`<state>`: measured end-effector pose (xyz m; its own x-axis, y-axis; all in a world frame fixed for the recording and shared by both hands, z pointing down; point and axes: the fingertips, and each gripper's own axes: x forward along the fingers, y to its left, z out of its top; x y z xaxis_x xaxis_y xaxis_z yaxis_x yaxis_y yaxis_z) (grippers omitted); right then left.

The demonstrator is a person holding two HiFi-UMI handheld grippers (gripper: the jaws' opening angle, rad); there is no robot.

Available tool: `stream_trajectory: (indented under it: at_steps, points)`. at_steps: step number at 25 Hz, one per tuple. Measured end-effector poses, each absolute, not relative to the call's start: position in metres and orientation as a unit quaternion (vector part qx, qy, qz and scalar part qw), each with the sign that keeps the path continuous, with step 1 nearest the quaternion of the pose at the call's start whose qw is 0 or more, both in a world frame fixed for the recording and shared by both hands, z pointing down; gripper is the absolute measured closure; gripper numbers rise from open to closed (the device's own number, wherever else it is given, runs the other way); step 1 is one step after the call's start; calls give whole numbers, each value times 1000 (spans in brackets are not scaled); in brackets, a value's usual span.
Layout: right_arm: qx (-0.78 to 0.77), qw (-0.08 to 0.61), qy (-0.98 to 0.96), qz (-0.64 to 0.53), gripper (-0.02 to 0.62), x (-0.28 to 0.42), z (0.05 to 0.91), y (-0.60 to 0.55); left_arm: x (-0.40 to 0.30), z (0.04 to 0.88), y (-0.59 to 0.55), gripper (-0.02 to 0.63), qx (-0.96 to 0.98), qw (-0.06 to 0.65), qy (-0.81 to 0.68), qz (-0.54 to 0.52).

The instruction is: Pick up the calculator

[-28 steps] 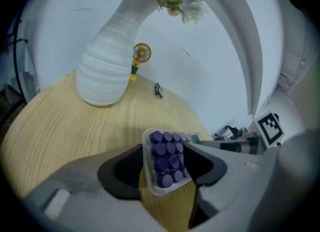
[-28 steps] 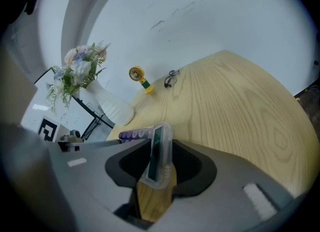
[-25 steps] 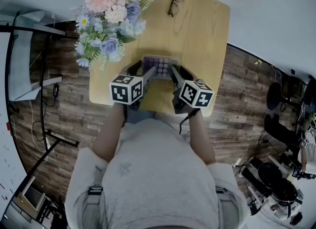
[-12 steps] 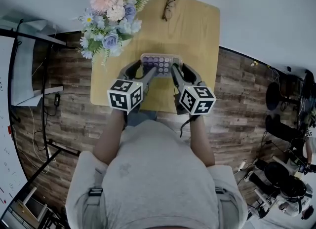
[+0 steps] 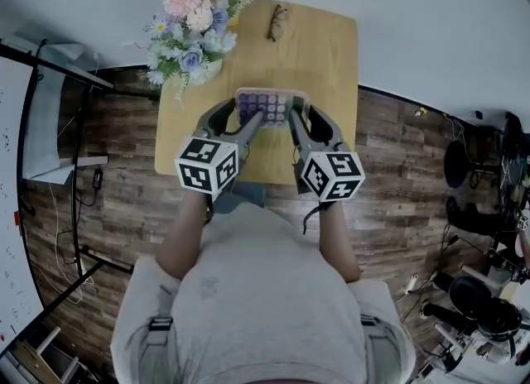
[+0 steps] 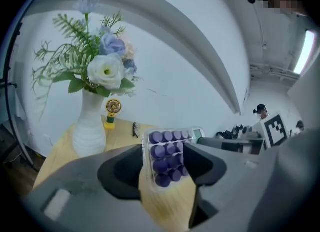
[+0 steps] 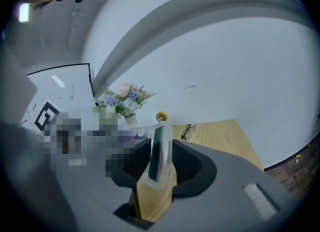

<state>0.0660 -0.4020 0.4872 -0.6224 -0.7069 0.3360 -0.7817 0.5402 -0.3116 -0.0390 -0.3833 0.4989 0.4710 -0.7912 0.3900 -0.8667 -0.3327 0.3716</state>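
Both grippers have risen since a second ago, carrying the calculator (image 5: 272, 108) with them. It now hangs level, keys up, well clear above the near half of the table (image 5: 331, 68). The left gripper (image 5: 248, 114) is clamped on its left end, where rows of round purple keys show between the jaws. The right gripper (image 5: 302, 114) is clamped on the right end, where the greenish display (image 7: 156, 148) shows edge-on. The key print is too small to read. The only clear markings are the black-and-white square codes on the left cube (image 5: 206, 167) and the right cube (image 5: 332, 175). A vase of flowers (image 5: 192, 22) fills the table's far left corner with a small yellow fan (image 6: 113, 112) just beside it, and the glasses (image 5: 276, 22) lie near the far edge. To the right of these is bare wood up to the table's right edge, and the far edge meets a white wall (image 5: 431, 18). A plank floor (image 5: 124, 175) flanks both sides, with a whiteboard (image 5: 10, 208) far left and dark gear (image 5: 480, 291) far right, both well apart from the grippers.
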Motion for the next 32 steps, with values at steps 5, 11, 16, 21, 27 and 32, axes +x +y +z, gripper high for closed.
stream_trajectory:
  at_steps: [5, 11, 16, 21, 27, 32]
  points:
    - [431, 61, -879, 194, 469, 70, 463, -392, -36, 473, -374, 352, 825, 244, -507, 54]
    - [437, 32, -886, 154, 469, 74, 429, -378, -33, 438, -364, 352, 837, 206, -506, 36]
    - [444, 11, -887, 126, 469, 80, 404, -368, -27, 413, -355, 353, 846, 170, -504, 28]
    - [449, -7, -888, 103, 469, 85, 384, -357, -22, 392, -345, 352, 853, 147, -501, 16]
    - [454, -27, -888, 69, 468, 91, 358, -343, -17, 366, -334, 352, 860, 116, -498, 2]
    - [460, -41, -886, 38, 468, 94, 338, -333, -13, 347, -326, 351, 863, 91, -496, -9]
